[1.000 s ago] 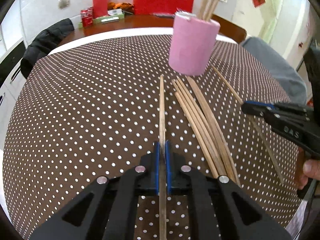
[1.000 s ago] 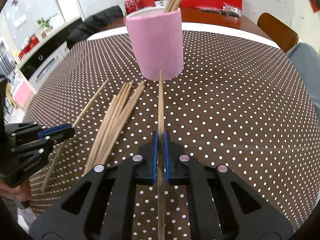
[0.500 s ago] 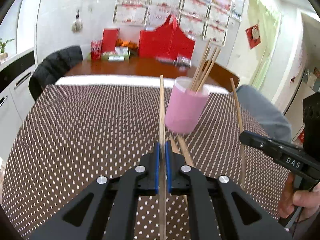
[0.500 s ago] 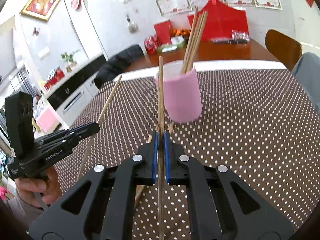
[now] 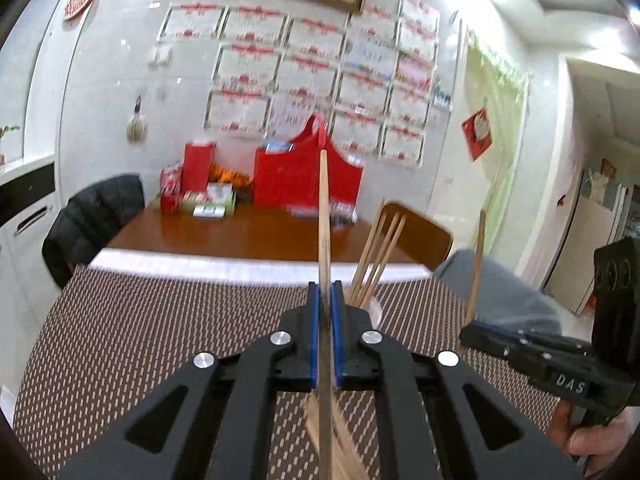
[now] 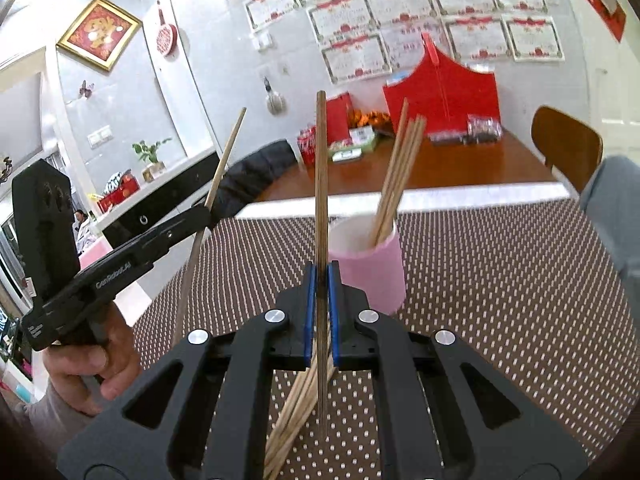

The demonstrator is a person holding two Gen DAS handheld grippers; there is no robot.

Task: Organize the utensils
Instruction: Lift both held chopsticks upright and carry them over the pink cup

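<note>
My left gripper [image 5: 325, 292] is shut on a wooden chopstick [image 5: 324, 216] that stands upright, lifted above the table. My right gripper [image 6: 321, 270] is shut on another chopstick [image 6: 321, 168], also upright. A pink cup [image 6: 372, 268] with several chopsticks in it stands just beyond the right gripper; in the left wrist view only its chopsticks [image 5: 376, 256] show behind the fingers. A bundle of loose chopsticks [image 6: 296, 416] lies on the table under the grippers. The left gripper shows at the left of the right wrist view [image 6: 204, 210]; the right one shows at the right of the left wrist view [image 5: 466, 332].
The round table has a brown cloth with white dots [image 6: 500, 288]. Behind it a wooden table [image 5: 248, 232] carries red boxes and packets. A wooden chair [image 6: 568, 140] stands at the back right, a chair with a black jacket [image 5: 92, 216] at the back left.
Both grippers have lifted their chopsticks off the table and tilted them up until they stand upright. The cup now sits low in both views.
</note>
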